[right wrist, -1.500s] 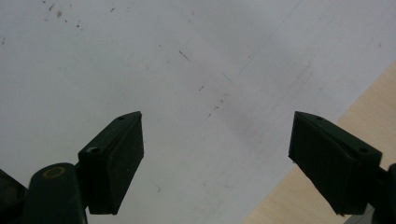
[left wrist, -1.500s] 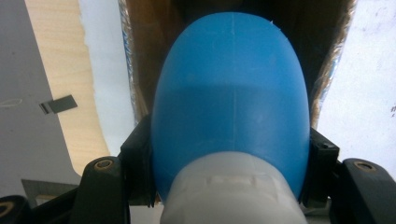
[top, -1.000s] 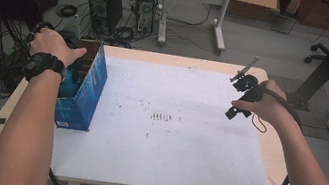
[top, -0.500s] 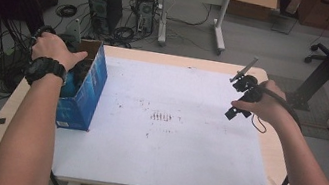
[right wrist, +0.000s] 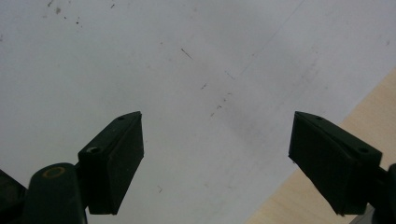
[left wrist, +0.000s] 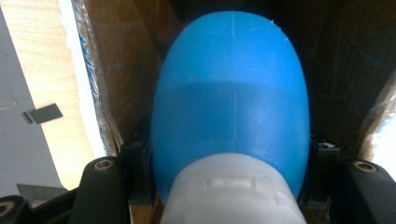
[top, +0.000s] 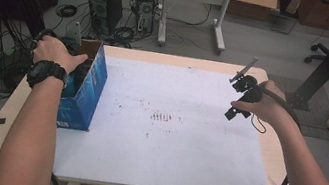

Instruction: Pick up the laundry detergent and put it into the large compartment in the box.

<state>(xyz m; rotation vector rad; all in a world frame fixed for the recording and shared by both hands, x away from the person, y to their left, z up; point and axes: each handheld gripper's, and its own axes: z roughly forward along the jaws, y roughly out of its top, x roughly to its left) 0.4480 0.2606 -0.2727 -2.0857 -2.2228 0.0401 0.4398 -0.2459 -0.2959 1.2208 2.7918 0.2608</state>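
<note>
left gripper (left wrist: 224,186) clamped on blue bottle (left wrist: 231,116) inside open box (top: 83,84), long axis along the jaws; right gripper (right wrist: 217,163) wide, empty, well apart

High cam sits above the person's side, looking forward and down over the whole tabletop (top: 164,173). Left cam is jammed right up against a blue bottle (left wrist: 231,107) inside the box (top: 85,84) at 9 o'clock. Right cam looks down close at the white sheet (right wrist: 187,70), also in the high view.
</note>
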